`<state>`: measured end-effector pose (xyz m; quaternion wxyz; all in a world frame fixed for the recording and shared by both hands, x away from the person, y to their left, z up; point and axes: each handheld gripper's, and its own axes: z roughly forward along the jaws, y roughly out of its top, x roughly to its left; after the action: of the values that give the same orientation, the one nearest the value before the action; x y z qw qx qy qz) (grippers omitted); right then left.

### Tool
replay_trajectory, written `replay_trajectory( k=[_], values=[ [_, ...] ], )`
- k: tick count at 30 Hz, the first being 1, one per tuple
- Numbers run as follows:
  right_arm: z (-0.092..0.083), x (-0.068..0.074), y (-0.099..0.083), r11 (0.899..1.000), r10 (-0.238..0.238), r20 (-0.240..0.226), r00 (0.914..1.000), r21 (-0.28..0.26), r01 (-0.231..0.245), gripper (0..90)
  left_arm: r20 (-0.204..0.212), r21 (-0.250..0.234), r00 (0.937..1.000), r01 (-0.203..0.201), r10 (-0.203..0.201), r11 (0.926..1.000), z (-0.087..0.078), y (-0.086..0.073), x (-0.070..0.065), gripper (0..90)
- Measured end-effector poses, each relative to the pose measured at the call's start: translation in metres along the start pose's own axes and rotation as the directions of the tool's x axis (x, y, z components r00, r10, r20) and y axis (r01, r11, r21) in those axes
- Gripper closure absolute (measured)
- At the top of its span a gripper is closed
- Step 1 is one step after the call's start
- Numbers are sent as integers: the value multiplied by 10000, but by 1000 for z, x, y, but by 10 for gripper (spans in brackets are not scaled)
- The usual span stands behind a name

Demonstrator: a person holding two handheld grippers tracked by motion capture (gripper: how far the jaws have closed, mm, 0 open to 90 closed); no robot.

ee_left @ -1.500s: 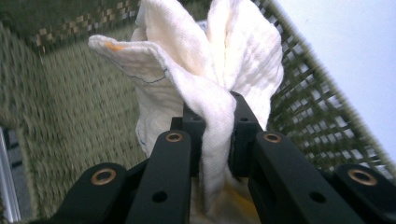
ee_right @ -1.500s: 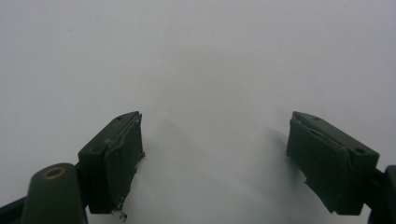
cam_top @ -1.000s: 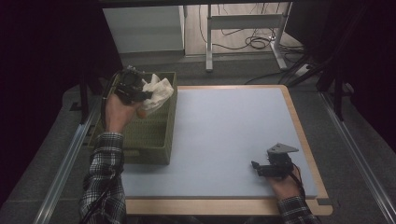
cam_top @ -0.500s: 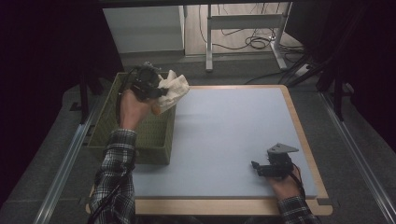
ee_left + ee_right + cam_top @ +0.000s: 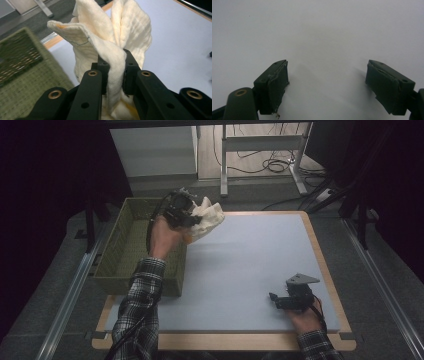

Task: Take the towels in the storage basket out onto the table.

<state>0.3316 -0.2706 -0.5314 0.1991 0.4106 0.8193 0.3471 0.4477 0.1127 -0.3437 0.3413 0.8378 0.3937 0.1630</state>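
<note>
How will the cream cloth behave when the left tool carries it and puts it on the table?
The cream cloth is probably floppy: it folds and droops around the left tool, which pinches it. It seems light, since a small pinch carries the whole bundle. On the table it will likely slump flat, not roll.

No legible text, label, brand, number or sign appears on any surface in these views.

Soft overhead light is falling evenly on the pale blue, wood-framed table [image 5: 260,270], while the surroundings beyond its edges are sinking into darkness. The woven green rectangular basket [image 5: 22,82] is smearing with motion blur. The right gripper view is looking hazy, with faint shadows.
</note>
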Motion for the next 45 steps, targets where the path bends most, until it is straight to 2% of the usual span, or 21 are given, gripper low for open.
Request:
replay_trajectory(
  k=[1, 7, 8, 15, 17, 18, 19, 22, 23, 26, 28, 32, 33, 35, 37, 38, 40, 42, 45],
  values=[
    [0, 0, 0, 10000, 0, 0, 10000, 0, 0, 184, 0, 0, 10000, 0, 0, 10000, 0, 0, 0, 808],
    [0, 0, 0, 10000, -18, -6, 10000, 7, 18, 182, 415, 371, 9983, -428, 413, 9984, 32, 4, -22, 807],
    [0, 0, 0, 10000, -18, -6, 10000, 7, 18, 182, 415, 371, 9983, -428, 413, 9984, 32, 4, -22, 806],
    [0, 0, 0, 10000, -25, -3, 10000, 6, 25, 180, 795, 850, 9933, -907, 839, 9922, 72, 0, -48, 804],
    [0, 0, 0, 10000, -27, 0, 10000, 4, 27, 180, 874, 864, 9927, -907, 832, 9921, 79, -2, -52, 802],
    [0, 0, 0, 10000, -29, -1, 10000, 5, 29, 180, 976, 931, 9915, -946, 854, 9912, 87, -4, -57, 802],
    [0, 0, 0, 10000, -29, -1, 10000, 5, 29, 180, 976, 931, 9915, -946, 854, 9912, 87, -4, -57, 801],
    [0, 0, 0, 10000, -32, -2, 10000, 3, 32, 180, 1231, 1042, 9884, -1022, 892, 9893, 105, -11, -67, 800],
    [0, 0, 0, 10000, -32, -2, 10000, 3, 32, 180, 1231, 1042, 9884, -1022, 892, 9893, 105, -11, -67, 799],
    [0, 0, 0, 10000, -34, -12, 10000, 1, 34, 180, 1401, 1241, 9858, -1104, 928, 9861, 119, -17, -76, 796],
    [0, 0, 0, 10000, -22, -18, 10000, 9, 22, 180, 1430, 1288, 9845, -1198, 1011, 9844, 122, -18, -76, 791],
    [0, 0, 0, 10000, -29, -11, 10000, 8, 29, 180, 1696, 1544, 9808, -1228, 961, 9804, 138, -29, -82, 749],
    [0, 0, 0, 10000, -24, -12, 10000, 10, 24, 179, 1696, 1544, 9808, -1228, 961, 9804, 138, -29, -82, 714],
    [0, 0, 0, 10000, -23, -13, 10000, 13, 23, 179, 1803, 1732, 9775, -1408, 1092, 9748, 144, -35, -85, 609],
    [0, 0, 0, 10000, -23, -13, 10000, 13, 23, 179, 1869, 1690, 9765, -1395, 1072, 9757, 144, -36, -85, 526],
    [0, 0, 0, 10000, -21, -15, 10000, 18, 21, 179, 1930, 1511, 9761, -1297, 995, 9800, 140, -37, -85, 468],
    [0, 0, 0, 10000, -22, -15, 10000, 19, 22, 179, 2041, 1434, 9740, -1292, 984, 9812, 137, -37, -85, 409],
    [0, 0, 0, 10000, -20, -18, 10000, 28, 20, 180, 2027, 1254, 9730, -1372, 1100, 9826, 127, -37, -85, 374],
    [0, 0, 0, 10000, -17, -40, 10000, 30, 17, 184, 1887, 1177, 9743, -1469, 1232, 9821, 118, -37, -84, 359]
  ],
)
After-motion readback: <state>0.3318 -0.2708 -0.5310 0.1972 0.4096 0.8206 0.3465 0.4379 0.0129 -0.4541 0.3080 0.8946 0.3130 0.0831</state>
